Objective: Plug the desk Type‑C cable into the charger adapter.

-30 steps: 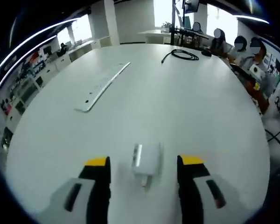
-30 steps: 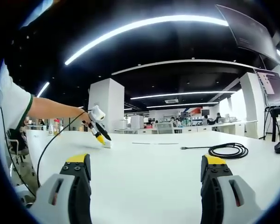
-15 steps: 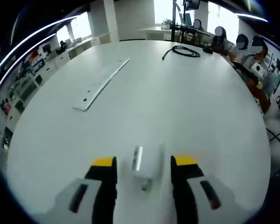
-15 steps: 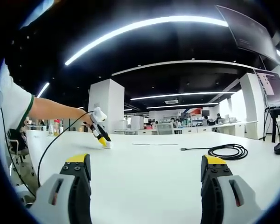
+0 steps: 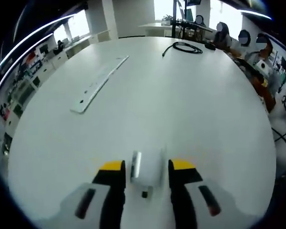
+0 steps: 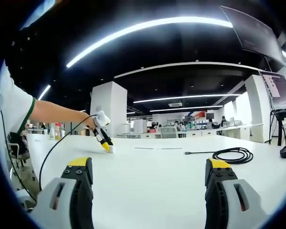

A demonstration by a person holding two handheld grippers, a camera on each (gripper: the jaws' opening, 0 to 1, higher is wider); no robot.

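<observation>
On the white table [image 5: 190,109], the white charger adapter [image 5: 146,167] lies near the close edge, its long axis running along the left gripper [image 5: 146,167], whose yellow-tipped jaws stand close on either side of it; whether they press it cannot be told. The coiled black Type-C cable [image 5: 184,47] lies well apart at the far side, free end pointing left, with a long white power strip [image 5: 98,84] lying aslant to the far left. The right gripper [image 6: 150,171] hovers low over the table with jaws wide apart and holding nothing, the cable [image 6: 229,154] ahead to its right and nothing between them.
</observation>
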